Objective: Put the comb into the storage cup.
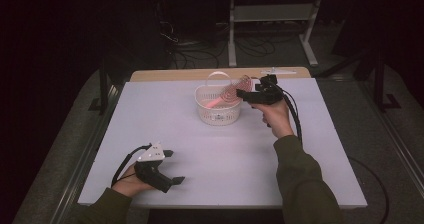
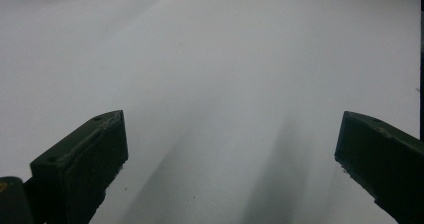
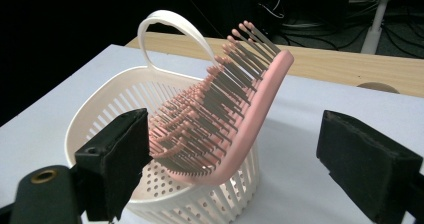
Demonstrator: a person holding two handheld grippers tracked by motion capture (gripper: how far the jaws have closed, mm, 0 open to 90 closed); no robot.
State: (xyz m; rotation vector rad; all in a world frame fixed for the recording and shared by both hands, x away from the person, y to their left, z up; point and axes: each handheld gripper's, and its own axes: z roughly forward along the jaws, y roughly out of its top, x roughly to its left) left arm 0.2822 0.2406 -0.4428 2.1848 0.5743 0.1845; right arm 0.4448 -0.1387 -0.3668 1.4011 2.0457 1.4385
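The pink hairbrush (image 3: 235,109) stands tilted in the white basket (image 3: 107,101), head leaning over the rim nearest the right tool (image 3: 232,159). That tool's jaws stand wide either side of the brush, gripping nothing. The left tool (image 2: 230,159) rests well short of the basket on the bench (image 1: 220,159), jaws wide apart and empty.

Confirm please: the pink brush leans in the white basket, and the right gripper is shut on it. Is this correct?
Not quite. The brush does lean in the basket, but the right gripper is open: in the right gripper view its jaws stand apart, not pressing the brush.
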